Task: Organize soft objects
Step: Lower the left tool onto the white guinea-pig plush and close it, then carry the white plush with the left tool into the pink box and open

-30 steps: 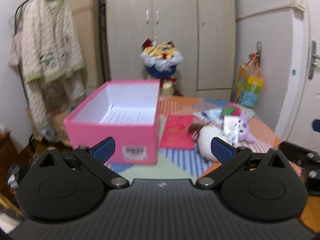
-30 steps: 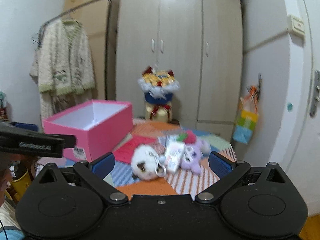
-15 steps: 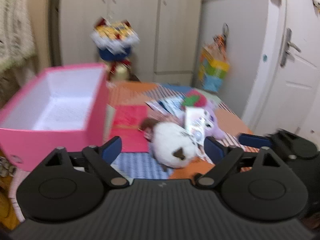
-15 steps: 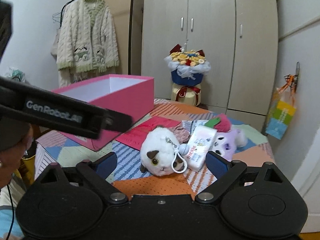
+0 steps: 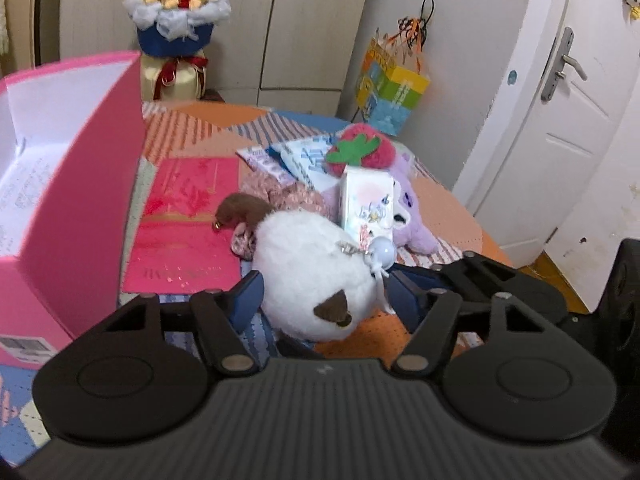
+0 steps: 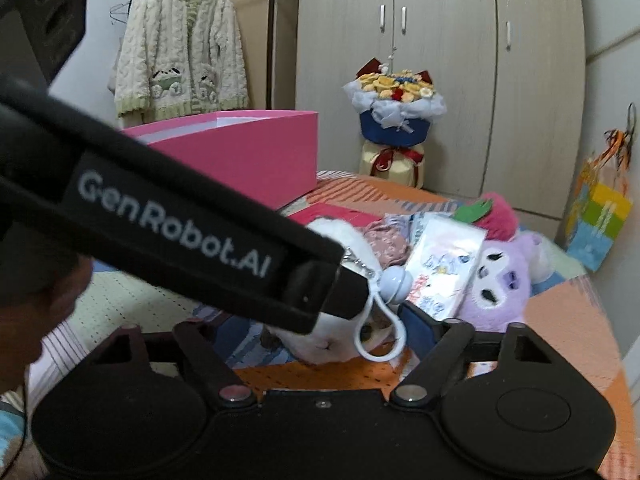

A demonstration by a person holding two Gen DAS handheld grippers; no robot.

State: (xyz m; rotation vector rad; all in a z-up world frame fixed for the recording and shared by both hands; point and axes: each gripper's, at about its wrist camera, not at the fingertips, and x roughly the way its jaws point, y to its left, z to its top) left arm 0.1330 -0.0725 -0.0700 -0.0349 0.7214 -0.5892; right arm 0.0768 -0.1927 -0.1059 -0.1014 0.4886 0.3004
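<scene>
Patchwork mat (image 5: 192,128) before wardrobe (image 6: 440,60); left gripper (image 5: 322,294) straddled white plush (image 5: 308,276), contact unclear; right gripper (image 6: 316,330) apart.

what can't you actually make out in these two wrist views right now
- Left gripper contact with the white plush: the pads flank it, but the plush's bulk hides whether they press.
- White plush in the right wrist view: the left gripper's black body covers most of it.
- Pink box contents: cut off by the left edge of the left wrist view.
- Tissue pack print: too blurred to read.
</scene>
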